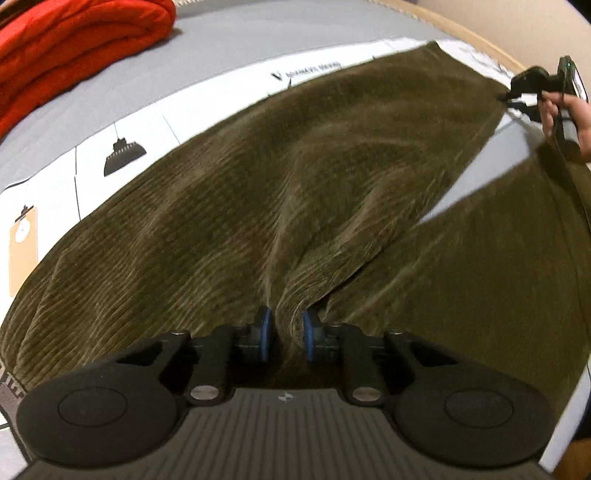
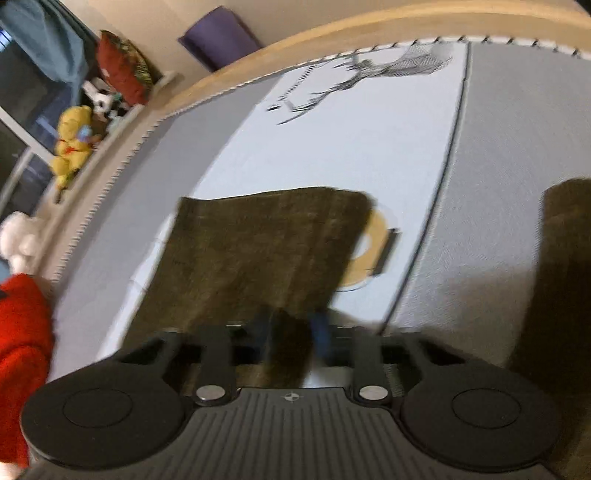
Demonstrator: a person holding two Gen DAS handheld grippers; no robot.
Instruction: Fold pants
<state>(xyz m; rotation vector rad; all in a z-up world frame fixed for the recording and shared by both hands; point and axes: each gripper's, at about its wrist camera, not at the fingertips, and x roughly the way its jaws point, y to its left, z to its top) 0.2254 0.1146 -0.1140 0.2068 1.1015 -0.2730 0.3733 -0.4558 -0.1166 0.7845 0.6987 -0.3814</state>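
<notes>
Olive-brown corduroy pants (image 1: 295, 177) lie spread across a white printed sheet on the grey bed. My left gripper (image 1: 286, 332) is shut on a bunched fold of the pants near the waist or crotch. My right gripper (image 2: 290, 332) is shut on the hem end of a pant leg (image 2: 258, 251), and it also shows in the left wrist view (image 1: 517, 94), held by a hand at the far right end of the stretched leg. The other leg (image 1: 498, 258) lies lower right, with a gap of bed between the legs. The right wrist view is motion-blurred.
A folded red garment (image 1: 74, 48) sits at the back left of the bed and also shows in the right wrist view (image 2: 22, 343). The wooden bed edge (image 2: 332, 33) curves behind. Stuffed toys (image 2: 72, 144) and a cushion line a ledge at left.
</notes>
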